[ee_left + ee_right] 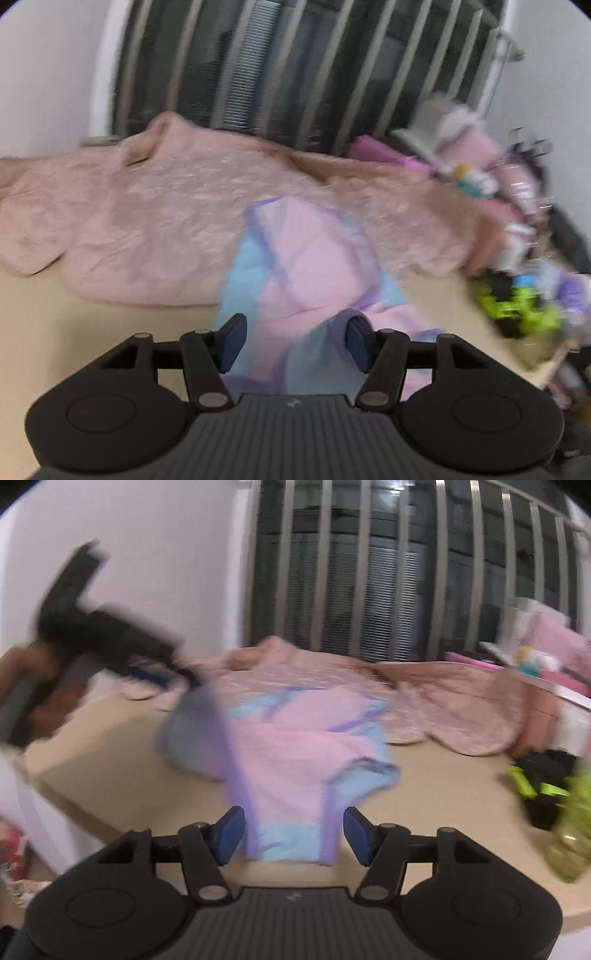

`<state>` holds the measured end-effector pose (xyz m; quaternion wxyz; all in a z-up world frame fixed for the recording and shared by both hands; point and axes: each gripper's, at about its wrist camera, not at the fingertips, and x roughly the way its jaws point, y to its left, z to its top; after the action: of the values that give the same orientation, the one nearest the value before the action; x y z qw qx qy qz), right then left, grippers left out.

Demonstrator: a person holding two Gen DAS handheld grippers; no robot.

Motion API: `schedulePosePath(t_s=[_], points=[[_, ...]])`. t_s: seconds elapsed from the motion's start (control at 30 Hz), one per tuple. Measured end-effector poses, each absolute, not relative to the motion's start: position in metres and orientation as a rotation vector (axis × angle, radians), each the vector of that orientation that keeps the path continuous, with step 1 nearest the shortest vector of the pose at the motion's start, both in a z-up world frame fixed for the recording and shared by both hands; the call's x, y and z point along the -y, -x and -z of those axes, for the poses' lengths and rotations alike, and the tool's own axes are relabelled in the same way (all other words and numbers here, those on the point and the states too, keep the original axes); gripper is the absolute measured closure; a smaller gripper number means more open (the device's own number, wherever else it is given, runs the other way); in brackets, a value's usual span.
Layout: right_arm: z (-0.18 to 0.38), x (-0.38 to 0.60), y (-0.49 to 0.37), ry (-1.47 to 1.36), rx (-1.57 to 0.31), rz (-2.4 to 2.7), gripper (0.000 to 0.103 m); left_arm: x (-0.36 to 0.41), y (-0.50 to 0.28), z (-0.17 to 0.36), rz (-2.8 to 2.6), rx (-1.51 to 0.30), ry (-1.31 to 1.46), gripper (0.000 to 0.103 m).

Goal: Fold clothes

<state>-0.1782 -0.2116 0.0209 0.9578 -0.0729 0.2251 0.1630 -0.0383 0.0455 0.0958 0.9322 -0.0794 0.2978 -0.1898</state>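
Note:
A pink garment [314, 258] with light-blue panels and purple trim lies crumpled on the beige table [110, 325]. In the left wrist view my left gripper [295, 343] hangs open above its near part; the cloth shows between the fingers, but the pads do not press on it. In the right wrist view the garment [295, 746] spreads toward me, and its blue hem lies between the fingers of my open right gripper [295, 834]. The left gripper [177, 672] appears there blurred at the left, above a raised blue-grey flap [192, 720]; contact with it cannot be told.
A pink quilted blanket [147, 206] [443, 705] lies across the back of the table [110, 746] below a barred window [369, 572]. Black and neon-green clothing [517, 299] [543, 786] sits at the right edge, with pink items [554, 638] behind it.

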Motion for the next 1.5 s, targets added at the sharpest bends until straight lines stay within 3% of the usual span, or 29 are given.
schedulePosePath(t_s=[0.07, 0.23, 0.3, 0.33, 0.4, 0.43, 0.63, 0.7, 0.83, 0.87, 1.03, 1.13, 1.23, 1.27, 1.3, 1.33, 1.37, 1.43, 1.5], points=[[-0.020, 0.196, 0.175, 0.192, -0.432, -0.333, 0.045, -0.041, 0.055, -0.097, 0.421, -0.587, 0.144, 0.037], [-0.012, 0.181, 0.156, 0.247, -0.461, -0.329, 0.047, -0.027, 0.102, -0.070, 0.349, -0.621, 0.016, 0.037], [-0.004, 0.184, 0.151, 0.247, -0.504, -0.323, 0.060, -0.026, 0.112, -0.055, 0.316, -0.671, -0.009, 0.041], [-0.001, 0.187, 0.148, 0.237, -0.532, -0.316, 0.076, -0.030, 0.113, -0.055, 0.318, -0.672, 0.002, 0.045], [0.001, 0.203, 0.146, 0.157, -0.551, -0.318, 0.088, -0.038, 0.115, -0.054, 0.320, -0.673, 0.023, 0.046], [0.000, 0.211, 0.145, 0.113, -0.568, -0.314, 0.099, -0.042, 0.116, -0.054, 0.321, -0.673, 0.034, 0.046], [-0.007, 0.266, 0.153, 0.086, -0.568, -0.121, 0.099, -0.057, 0.104, -0.072, 0.304, -0.591, 0.044, 0.045], [-0.009, 0.273, 0.155, 0.079, -0.578, -0.098, 0.092, -0.056, 0.082, -0.073, 0.273, -0.577, 0.030, 0.040], [-0.022, 0.252, 0.169, 0.066, -0.500, -0.215, 0.050, -0.051, 0.023, -0.069, 0.203, -0.602, 0.034, 0.034], [-0.023, 0.239, 0.172, 0.073, -0.486, -0.268, 0.049, -0.046, 0.004, -0.068, 0.194, -0.617, 0.021, 0.034], [-0.018, 0.180, 0.162, 0.114, -0.457, -0.437, 0.052, -0.025, -0.083, -0.066, 0.229, -0.694, 0.072, 0.033], [-0.010, 0.163, 0.139, 0.112, -0.498, -0.422, 0.068, -0.004, -0.126, -0.057, 0.199, -0.771, 0.071, 0.033], [-0.004, 0.162, 0.125, 0.082, -0.521, -0.397, 0.072, 0.024, -0.152, -0.046, 0.146, -0.797, -0.051, 0.033], [-0.002, 0.164, 0.122, 0.076, -0.537, -0.390, 0.079, 0.029, -0.159, -0.041, 0.116, -0.800, -0.079, 0.034], [0.001, 0.165, 0.120, 0.071, -0.557, -0.388, 0.082, 0.032, -0.167, -0.036, 0.112, -0.823, -0.077, 0.036], [0.003, 0.168, 0.119, 0.061, -0.569, -0.391, 0.086, 0.033, -0.174, -0.031, 0.109, -0.847, -0.069, 0.052], [0.004, 0.170, 0.119, 0.051, -0.575, -0.397, 0.090, 0.030, -0.183, -0.027, 0.111, -0.872, -0.040, 0.085], [0.002, 0.175, 0.120, 0.052, -0.582, -0.401, 0.097, 0.021, -0.189, -0.024, 0.100, -0.876, -0.007, 0.101], [0.001, 0.182, 0.123, 0.068, -0.590, -0.394, 0.099, 0.009, -0.189, -0.026, 0.077, -0.854, 0.015, 0.101]])
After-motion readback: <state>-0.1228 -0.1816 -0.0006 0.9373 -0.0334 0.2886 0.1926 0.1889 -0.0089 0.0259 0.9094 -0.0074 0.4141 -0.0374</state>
